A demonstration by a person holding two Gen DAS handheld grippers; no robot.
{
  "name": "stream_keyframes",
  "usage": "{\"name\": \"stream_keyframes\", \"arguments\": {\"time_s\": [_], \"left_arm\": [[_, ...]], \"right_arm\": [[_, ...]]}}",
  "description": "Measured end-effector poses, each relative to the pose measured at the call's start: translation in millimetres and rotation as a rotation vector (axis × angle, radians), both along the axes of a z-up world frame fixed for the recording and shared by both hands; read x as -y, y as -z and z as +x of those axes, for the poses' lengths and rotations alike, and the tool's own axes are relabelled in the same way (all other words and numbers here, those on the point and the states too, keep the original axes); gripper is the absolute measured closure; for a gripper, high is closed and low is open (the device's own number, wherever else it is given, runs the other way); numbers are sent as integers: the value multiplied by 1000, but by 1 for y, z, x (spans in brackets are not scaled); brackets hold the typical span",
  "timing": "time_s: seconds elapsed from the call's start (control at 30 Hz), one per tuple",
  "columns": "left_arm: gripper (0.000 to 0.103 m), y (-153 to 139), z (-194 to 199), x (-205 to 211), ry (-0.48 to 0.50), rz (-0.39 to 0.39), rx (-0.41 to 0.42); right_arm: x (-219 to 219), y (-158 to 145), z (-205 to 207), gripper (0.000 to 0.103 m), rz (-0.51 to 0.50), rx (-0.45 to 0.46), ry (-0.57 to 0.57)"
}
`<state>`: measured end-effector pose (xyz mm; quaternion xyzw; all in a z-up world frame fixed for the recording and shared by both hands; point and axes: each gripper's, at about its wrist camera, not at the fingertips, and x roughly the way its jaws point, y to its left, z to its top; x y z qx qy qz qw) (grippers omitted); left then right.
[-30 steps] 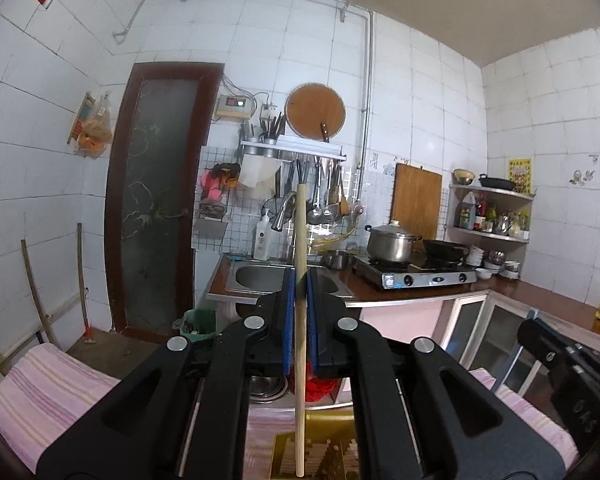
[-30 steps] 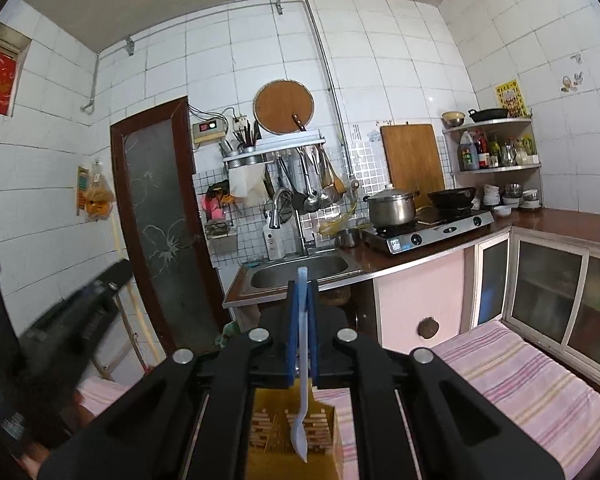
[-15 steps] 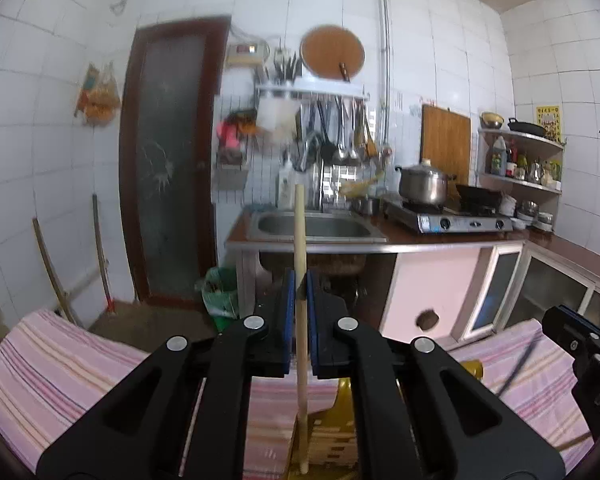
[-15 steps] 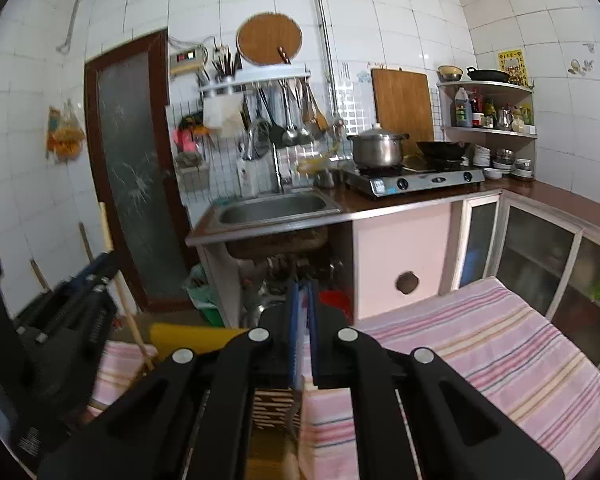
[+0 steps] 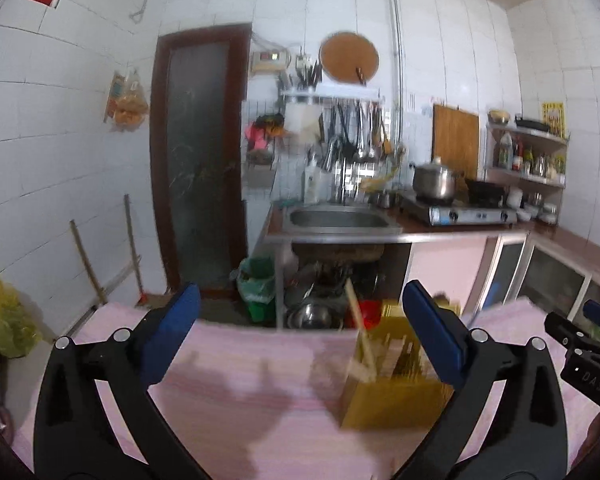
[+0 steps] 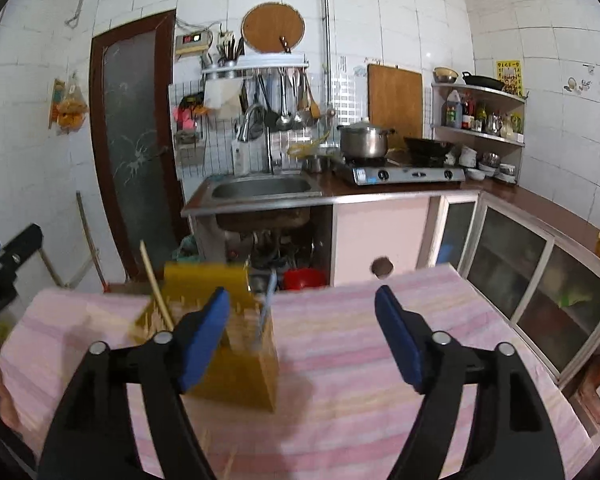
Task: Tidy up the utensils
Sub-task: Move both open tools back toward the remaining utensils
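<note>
Fingers of both grippers stand wide with nothing between them: the left gripper (image 5: 300, 336) and the right gripper (image 6: 302, 328) have both just been opening, and each pair of blue pads is clear of any utensil. The wooden chopstick (image 5: 358, 330) now stands tilted in the yellow utensil holder (image 5: 396, 384), leaning toward the holder's left side, and the pale blue spoon (image 6: 265, 312) stands in the same holder nearer its right front corner. The holder sits on the tabletop (image 6: 380, 380), which is covered with a pink striped cloth.

Judging from this, the release step for both utensils looks done, and the risks lie in what follows. The holder looks light and narrow, and the chopstick juts well above its rim, so a finger sweeping past on the way out could catch the stick and tip the holder or flick the stick out. The right gripper's left finger (image 6: 204, 332) is just in front of the holder, so a sideways move there seems the likeliest cause. Blur in both views makes exact clearances hard to tell.
</note>
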<state>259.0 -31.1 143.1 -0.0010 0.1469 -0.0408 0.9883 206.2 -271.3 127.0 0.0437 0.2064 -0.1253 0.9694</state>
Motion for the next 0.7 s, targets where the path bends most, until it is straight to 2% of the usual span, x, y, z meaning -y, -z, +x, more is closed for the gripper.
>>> {"name": "stream_keyframes", "arguments": {"time_s": [0.13, 0.3, 0.43, 0.7], "left_arm": [[5, 28, -26, -16, -18, 7, -79], [5, 73, -40, -30, -39, 21, -174], [5, 111, -40, -43, -63, -8, -268], [5, 158, -29, -51, -85, -3, -357]], "right_arm": [[-11, 32, -28, 27, 7, -52, -17], [-25, 78, -40, 27, 16, -140, -37], [-34, 108, -43, 27, 30, -187, -39], [-41, 149, -35, 27, 34, -247, -27]]}}
